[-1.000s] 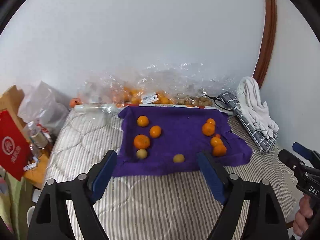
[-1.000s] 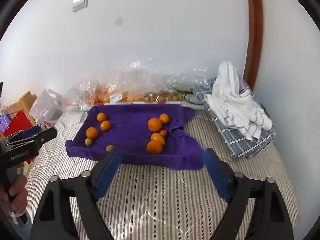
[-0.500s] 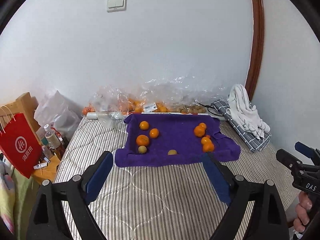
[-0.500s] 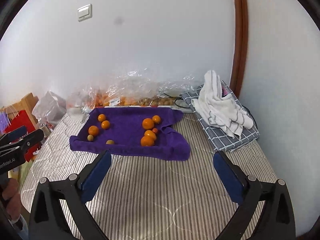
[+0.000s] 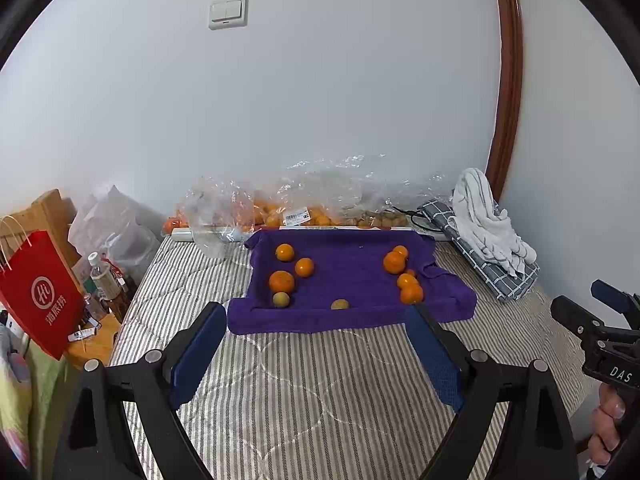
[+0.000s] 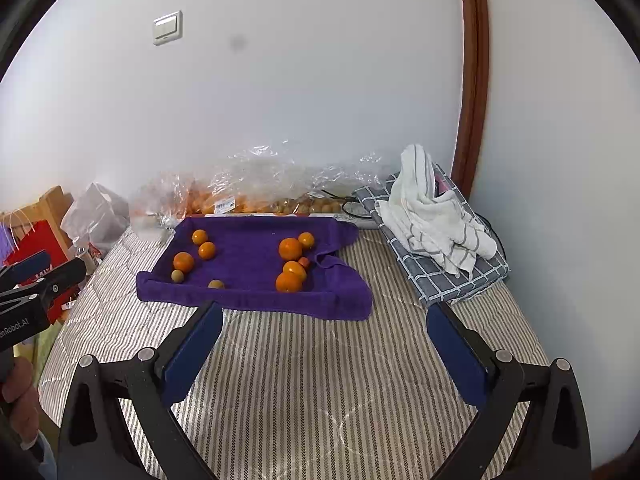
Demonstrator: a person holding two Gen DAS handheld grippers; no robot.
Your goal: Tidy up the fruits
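Orange fruits (image 5: 282, 281) — beyond gaping jaws

- A towel (image 5: 352, 280) lies on the bed (image 5: 320, 380), toward its far edge; fruits sit on it in two groups, one group (image 5: 286, 274) at the towel's left side, the other (image 5: 402, 276) at its right
- Plastic bags of fruit (image 5: 300, 208) lie behind the towel, along the bed's far edge
- A folded cloth (image 6: 436, 216) rests at the far right corner
- A paper bag (image 5: 38, 296) and a bottle (image 5: 104, 276) stand beyond the bed's left edge
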